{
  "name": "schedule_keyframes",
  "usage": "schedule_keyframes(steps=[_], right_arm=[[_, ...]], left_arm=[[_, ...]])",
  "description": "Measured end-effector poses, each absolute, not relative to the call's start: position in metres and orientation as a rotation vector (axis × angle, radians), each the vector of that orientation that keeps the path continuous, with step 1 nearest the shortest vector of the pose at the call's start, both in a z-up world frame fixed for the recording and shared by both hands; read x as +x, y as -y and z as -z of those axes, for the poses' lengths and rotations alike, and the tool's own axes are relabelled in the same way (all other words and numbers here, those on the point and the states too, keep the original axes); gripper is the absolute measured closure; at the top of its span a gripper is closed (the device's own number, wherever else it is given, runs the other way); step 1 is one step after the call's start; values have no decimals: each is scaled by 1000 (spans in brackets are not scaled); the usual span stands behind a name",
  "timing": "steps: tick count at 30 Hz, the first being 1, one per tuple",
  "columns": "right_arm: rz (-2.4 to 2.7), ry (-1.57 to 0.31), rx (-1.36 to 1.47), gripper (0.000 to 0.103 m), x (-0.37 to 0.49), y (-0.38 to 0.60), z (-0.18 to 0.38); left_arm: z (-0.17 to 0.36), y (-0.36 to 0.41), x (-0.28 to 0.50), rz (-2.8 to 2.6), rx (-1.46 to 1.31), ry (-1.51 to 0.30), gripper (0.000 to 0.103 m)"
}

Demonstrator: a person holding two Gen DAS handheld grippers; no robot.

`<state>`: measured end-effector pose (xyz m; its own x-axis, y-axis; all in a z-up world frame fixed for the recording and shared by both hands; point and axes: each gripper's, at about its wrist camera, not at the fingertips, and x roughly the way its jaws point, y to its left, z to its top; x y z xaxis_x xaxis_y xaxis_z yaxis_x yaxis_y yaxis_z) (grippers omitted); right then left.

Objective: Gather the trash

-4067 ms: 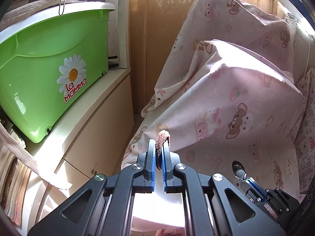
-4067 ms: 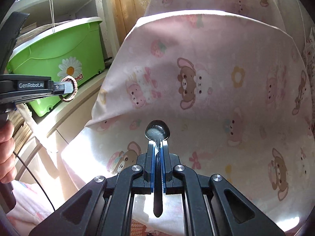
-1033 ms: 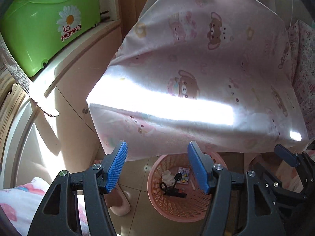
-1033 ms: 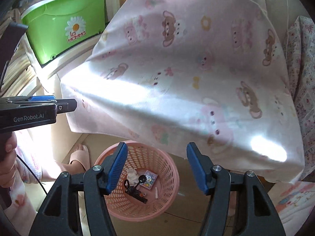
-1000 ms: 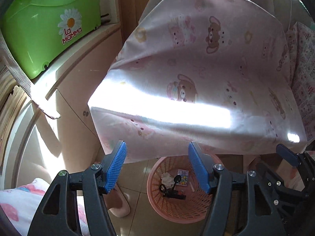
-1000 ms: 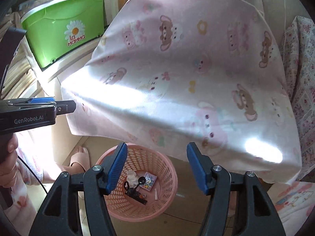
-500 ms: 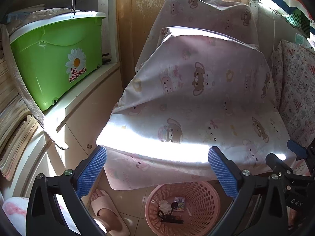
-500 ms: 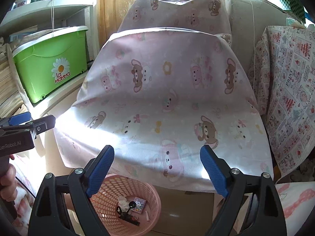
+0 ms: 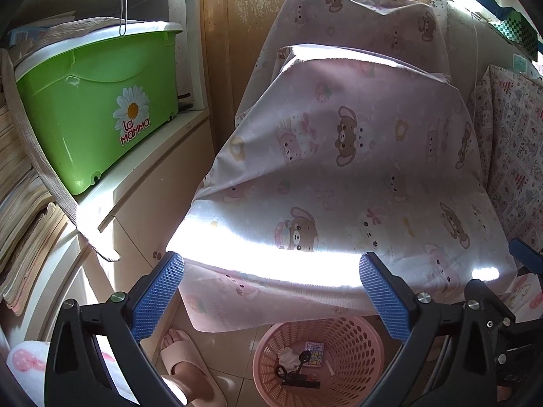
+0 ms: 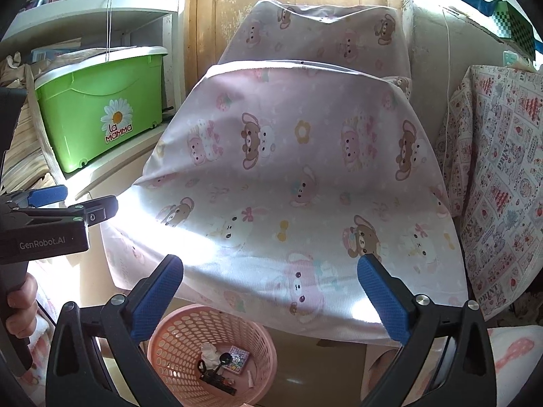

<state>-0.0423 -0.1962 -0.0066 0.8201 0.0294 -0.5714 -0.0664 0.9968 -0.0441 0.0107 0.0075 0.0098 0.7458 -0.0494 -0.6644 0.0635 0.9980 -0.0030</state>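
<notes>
Grippers: two. The left gripper (image 9: pixel 271 296) has its blue pads spread wide with nothing between them; the right gripper (image 10: pixel 269 293) is spread just as wide and also carries nothing.
Basket: one pink perforated basket (image 9: pixel 359 346) (image 10: pixel 190 325) stands upright on the tiled floor, just in front of the hanging edge of the cloth, its round mouth facing up.
Trash in the basket: about five pieces lie on its bottom. One crumpled white tissue (image 10: pixel 210 352), one dark spoon (image 10: pixel 222 363), one small patterned square packet (image 10: pixel 237 356), one black stick-like piece (image 10: pixel 219 383), one small pale stick (image 10: pixel 250 380). A dark loop beside the tissue is too small to name.
Spoon axis: its bowl points up toward the packet, the handle slanting down to the lower left.
Black piece axis: lies flat across the bottom, long axis running left to right, tilted a little downward to the right.
Cloth: one pink bear-print cloth (image 9: pixel 356 176) (image 10: pixel 298 183) drapes over the surface.
Bin: one green bin (image 9: pixel 91 108) sits on the shelf at left.
Foot: one foot in a slipper (image 9: pixel 190 373) rests left of the basket.
</notes>
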Motion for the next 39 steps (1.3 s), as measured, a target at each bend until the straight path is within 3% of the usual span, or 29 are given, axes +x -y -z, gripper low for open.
schedule_keyframes(steps=[39], right_arm=[[-41,-602,-67,0,-35,202,6]], left_arm=[[-13,-6,15,46,28,-700,1]])
